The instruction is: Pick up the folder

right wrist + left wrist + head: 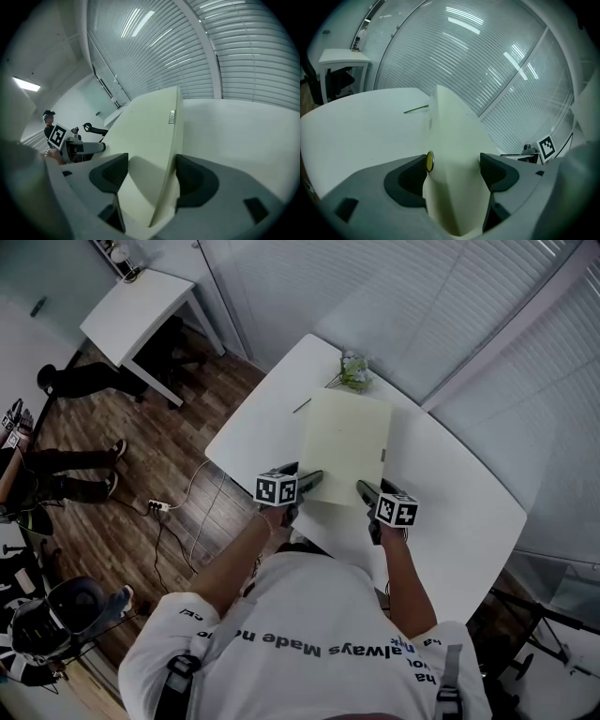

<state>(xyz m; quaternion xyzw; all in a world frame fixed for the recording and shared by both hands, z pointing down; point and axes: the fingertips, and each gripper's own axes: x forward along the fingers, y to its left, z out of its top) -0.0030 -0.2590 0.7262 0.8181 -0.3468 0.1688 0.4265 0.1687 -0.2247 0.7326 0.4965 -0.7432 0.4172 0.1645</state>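
Folder point(345, 442), pale and flat, lies over the middle of the white table point(450, 512). I have it pinched along its near edge. My left gripper point(309, 478) clamps the near left corner and my right gripper point(364, 488) the near right (each gripper view shows the folder filling the jaws). A small plant point(354, 371) stands just beyond its far edge.

I had both forearms reached forward side by side, one at each near corner of the folder point(345, 432). My left gripper point(307, 481) was clamped on the folder's near left corner, with a jaw against each face. My right gripper point(367, 490) pinched the near right corner the same way.
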